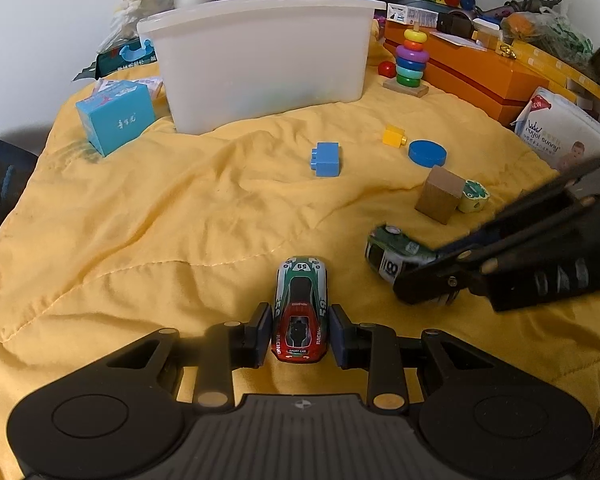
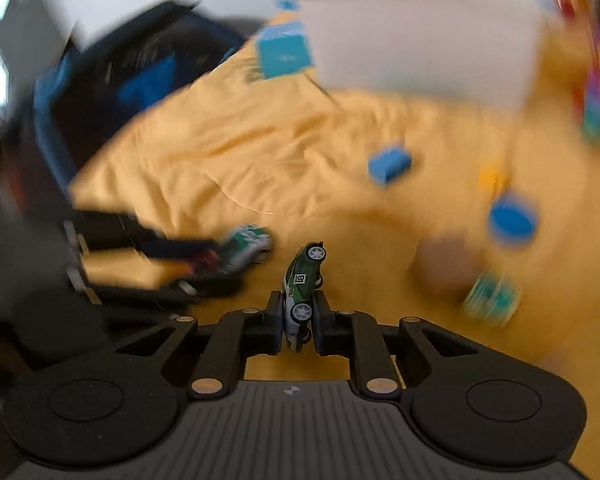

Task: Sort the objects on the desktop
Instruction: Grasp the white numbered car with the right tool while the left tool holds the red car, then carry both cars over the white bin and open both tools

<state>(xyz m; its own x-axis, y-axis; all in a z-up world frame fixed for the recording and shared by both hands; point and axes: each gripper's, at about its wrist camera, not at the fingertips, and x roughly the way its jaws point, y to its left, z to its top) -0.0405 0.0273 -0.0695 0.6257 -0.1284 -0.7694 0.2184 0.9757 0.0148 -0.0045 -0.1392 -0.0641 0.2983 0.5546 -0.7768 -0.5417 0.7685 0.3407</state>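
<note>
Claws (image 1: 300,330) (image 2: 298,318) each grip a toy car; white bin's (image 1: 260,60) contents hidden.

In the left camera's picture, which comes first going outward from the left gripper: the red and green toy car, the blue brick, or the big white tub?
1. Red and green toy car: between the left gripper pads.
2. Blue brick: mid-cloth, slightly right.
3. White tub: at the back.

An orange box (image 1: 472,72) and a pack of diapers (image 1: 556,132) lie beyond the yellow quilt (image 1: 140,220).
</note>
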